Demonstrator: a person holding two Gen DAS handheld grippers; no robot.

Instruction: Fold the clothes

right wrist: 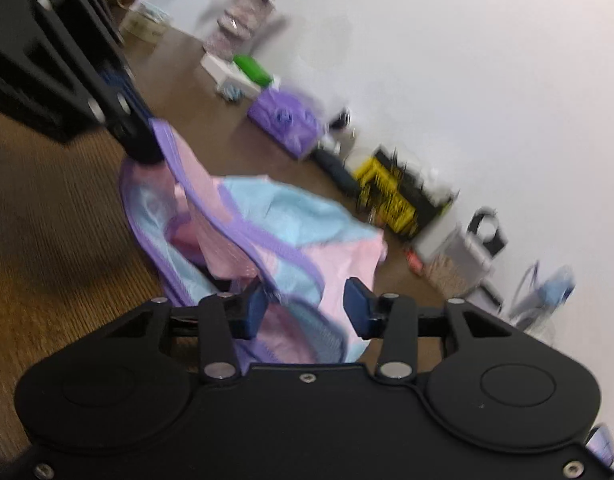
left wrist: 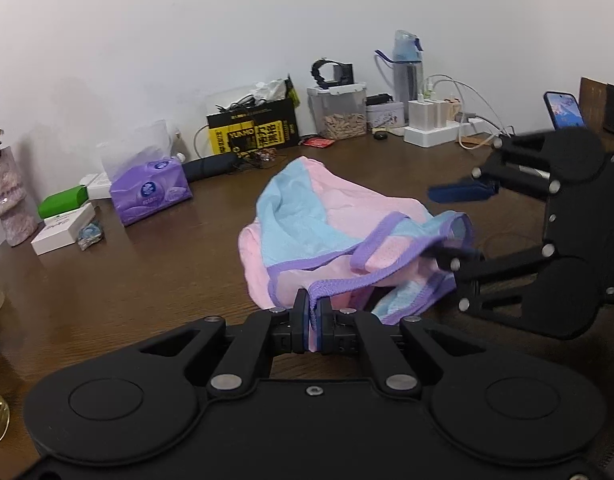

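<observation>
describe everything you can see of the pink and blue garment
The garment is a small top of pink and light-blue mesh-like panels with purple binding. It lies crumpled on the brown table. The left gripper is shut on its purple edge; the right gripper has open fingers astride another fold.

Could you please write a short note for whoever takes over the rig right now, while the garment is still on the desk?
Left tool: shut on the purple trim of the pink and blue garment, lifting that edge.
Right tool: pads apart, garment cloth lying between them, not clamped.
Garment: crumpled in a heap on the brown desk, clutter along the wall behind it.
Done: one edge picked up.
Left: grip a second edge with the right tool, spread the garment flat, then fold.
</observation>
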